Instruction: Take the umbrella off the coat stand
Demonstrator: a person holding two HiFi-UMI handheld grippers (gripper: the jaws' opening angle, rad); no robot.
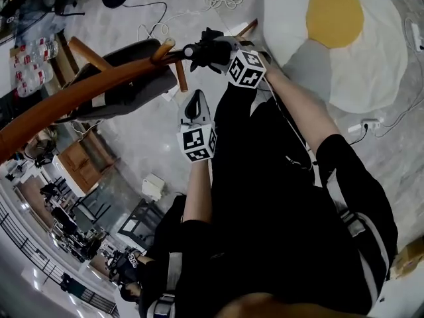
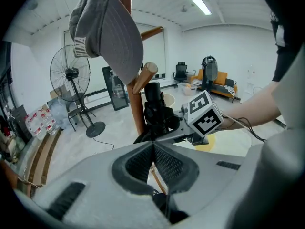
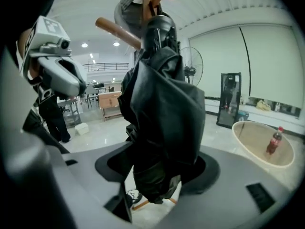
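A folded black umbrella hangs from a peg of the wooden coat stand. My right gripper has its jaws around the umbrella's bundled fabric, which fills the gap and touches both pads. In the head view the right gripper reaches to the top of the stand. My left gripper hangs just below it, shut with nothing in it; its pads meet in the left gripper view. From there the umbrella shows next to the stand's pole. A grey cap hangs on a higher peg.
A rug shaped like a fried egg lies on the floor at the right, with a power strip and cables beside it. A standing fan is behind the stand. A round table carries a red bottle.
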